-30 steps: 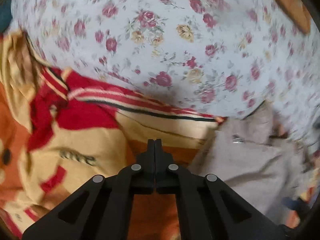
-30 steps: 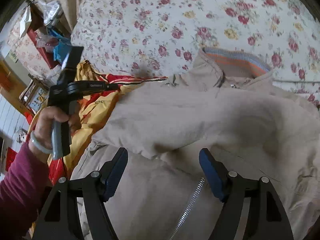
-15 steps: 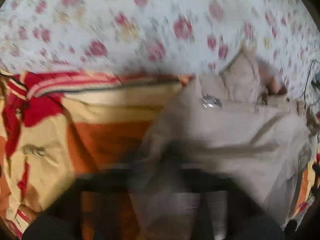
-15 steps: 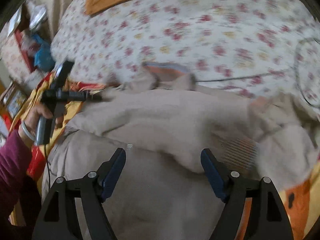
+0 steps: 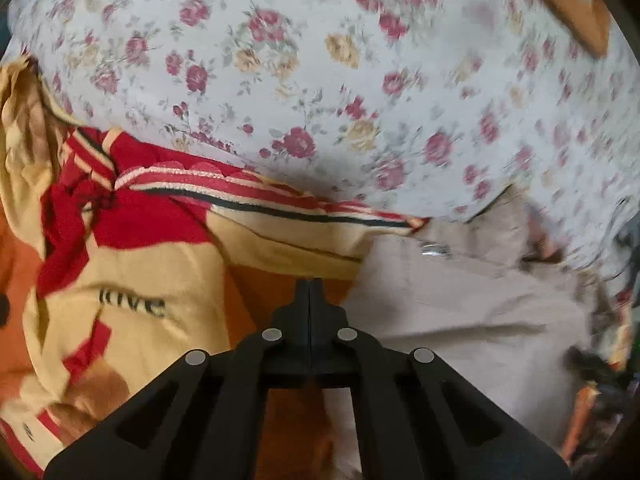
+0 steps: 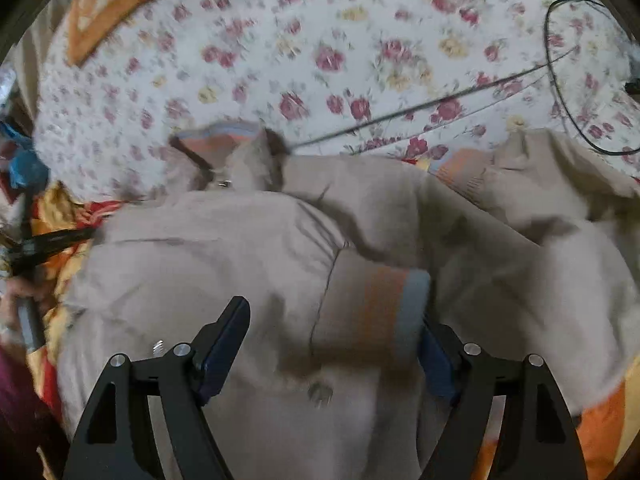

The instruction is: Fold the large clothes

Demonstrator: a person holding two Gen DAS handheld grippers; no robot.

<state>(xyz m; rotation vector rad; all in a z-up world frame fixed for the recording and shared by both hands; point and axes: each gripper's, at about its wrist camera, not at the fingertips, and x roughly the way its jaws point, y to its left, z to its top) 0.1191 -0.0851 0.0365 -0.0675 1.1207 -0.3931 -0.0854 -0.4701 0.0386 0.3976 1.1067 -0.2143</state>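
- The jacket (image 6: 208,248) lies on the bed (image 6: 340,52), and its sleeve cuff (image 6: 384,308) sits between the wide-open, empty right claw (image 6: 332,348).
- The left claw (image 5: 310,292) is closed on nothing; the jacket lies to its right, so the right claw is nearer.

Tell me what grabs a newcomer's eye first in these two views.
The beige jacket sprawls across the middle of the right wrist view, its orange-and-grey cuff lying between the open jaws of the right gripper. Left of it lies a red, yellow and orange blanket; behind both spreads the rose-print sheet.
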